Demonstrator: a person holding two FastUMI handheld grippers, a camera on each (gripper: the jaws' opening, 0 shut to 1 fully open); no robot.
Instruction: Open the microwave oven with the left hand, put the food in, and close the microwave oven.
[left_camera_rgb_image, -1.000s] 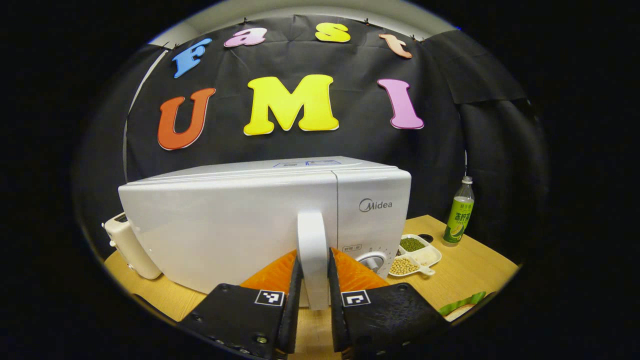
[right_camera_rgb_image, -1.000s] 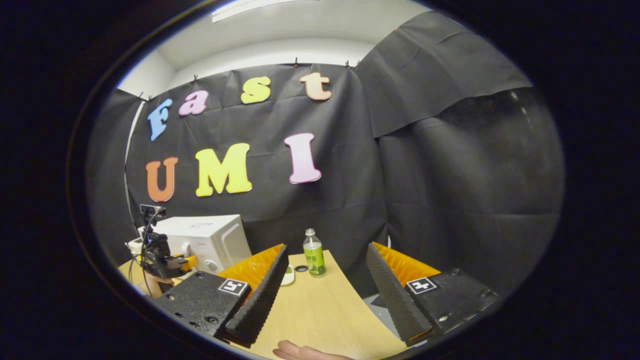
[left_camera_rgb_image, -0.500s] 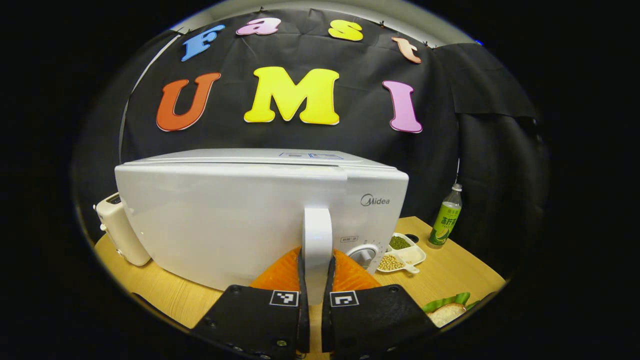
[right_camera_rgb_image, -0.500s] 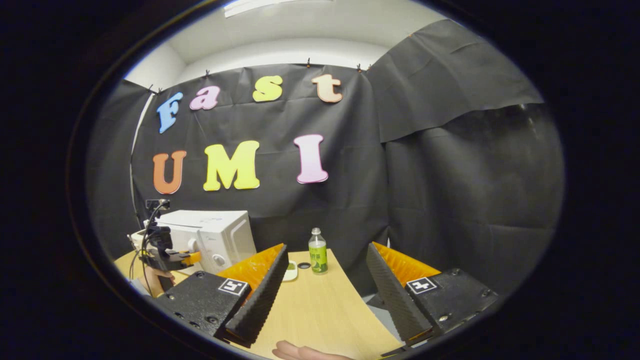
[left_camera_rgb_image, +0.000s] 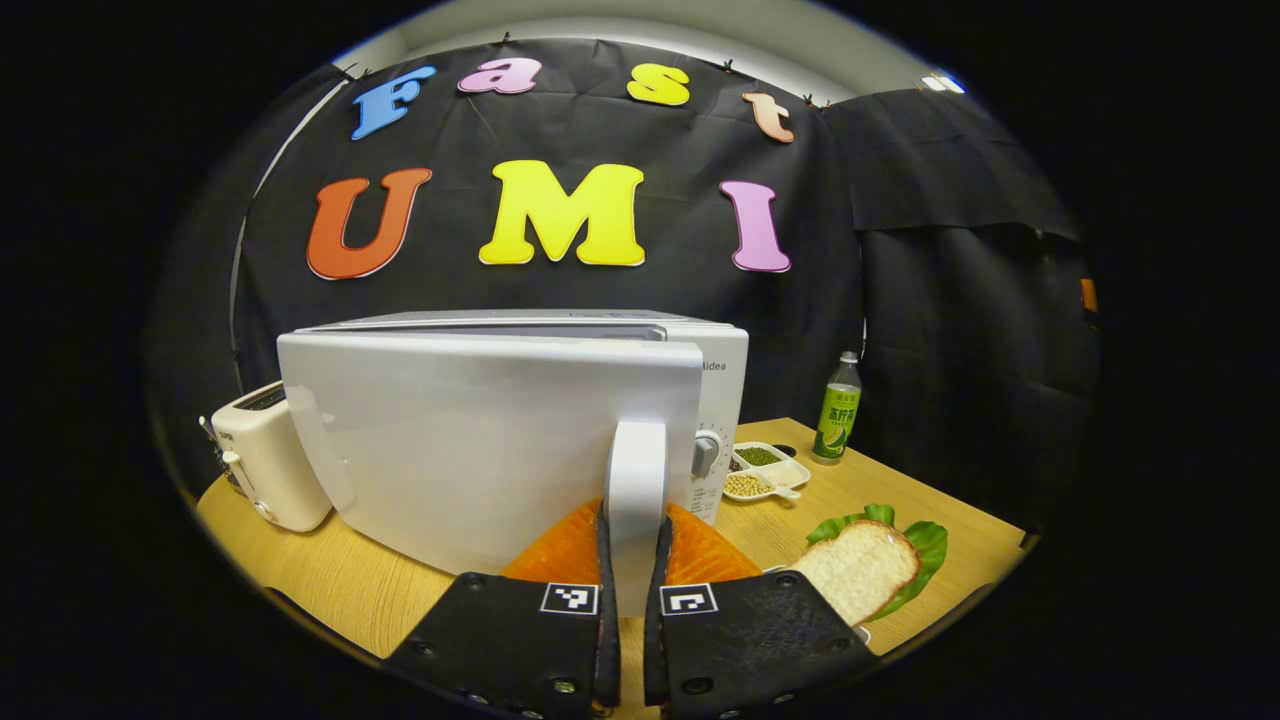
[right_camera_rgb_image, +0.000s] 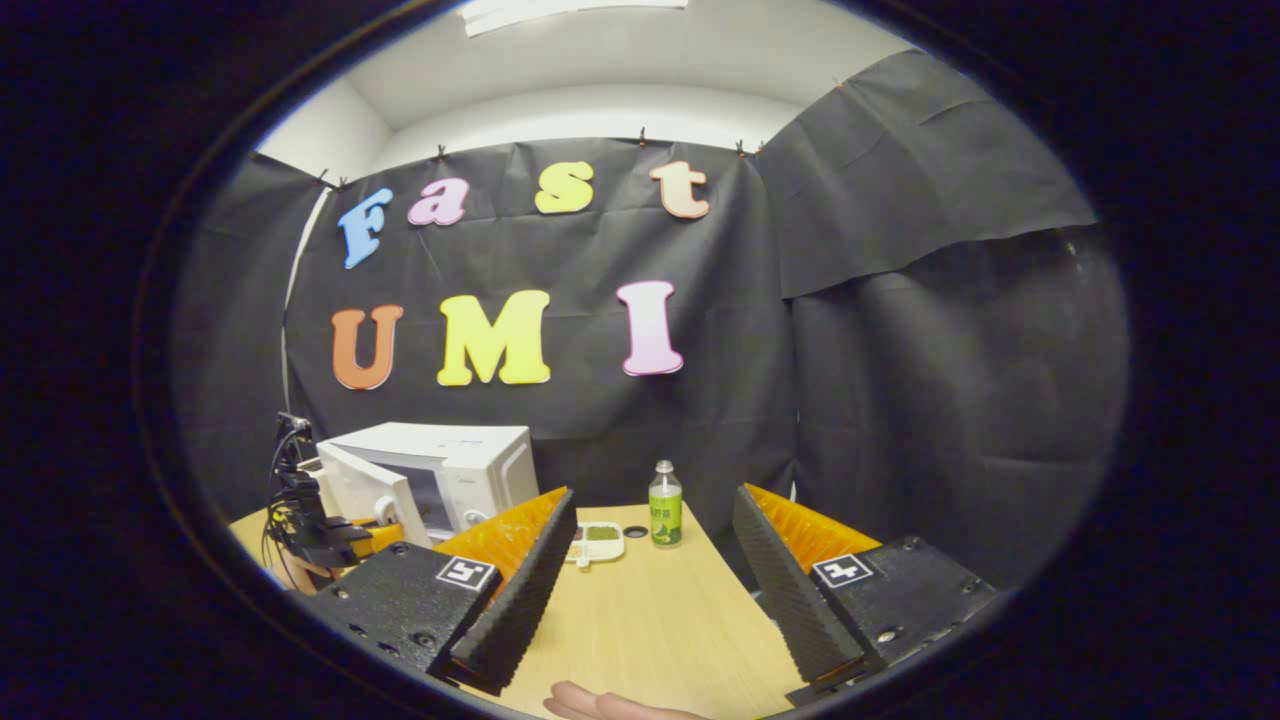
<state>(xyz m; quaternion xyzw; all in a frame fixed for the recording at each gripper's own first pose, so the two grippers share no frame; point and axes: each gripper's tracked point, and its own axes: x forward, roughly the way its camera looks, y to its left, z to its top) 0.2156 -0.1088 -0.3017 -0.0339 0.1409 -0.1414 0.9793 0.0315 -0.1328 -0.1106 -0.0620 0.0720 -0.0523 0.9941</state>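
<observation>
A white microwave oven (left_camera_rgb_image: 715, 390) stands on the wooden table, its door (left_camera_rgb_image: 480, 430) swung partly out from the body. My left gripper (left_camera_rgb_image: 632, 560) is shut on the door's upright white handle (left_camera_rgb_image: 637, 470). A slice of bread on a green lettuce leaf (left_camera_rgb_image: 862, 570) lies on the table at the lower right of the left gripper view. In the right gripper view the microwave oven (right_camera_rgb_image: 470, 470) sits far off at the left with its door (right_camera_rgb_image: 365, 495) ajar and the other gripper (right_camera_rgb_image: 320, 535) at it. My right gripper (right_camera_rgb_image: 650, 580) hangs open over the table, holding nothing.
A white toaster (left_camera_rgb_image: 265, 465) stands left of the microwave. A divided white dish of beans (left_camera_rgb_image: 762, 472) and a green drink bottle (left_camera_rgb_image: 835, 420) sit to its right. The wooden table (right_camera_rgb_image: 640, 620) runs ahead of my right gripper, with a fingertip (right_camera_rgb_image: 590, 703) at the bottom.
The microwave door has swung outward with my left gripper on its handle, from closed to partly open. The bread and lettuce have come into the left gripper view. My right gripper stays open.
</observation>
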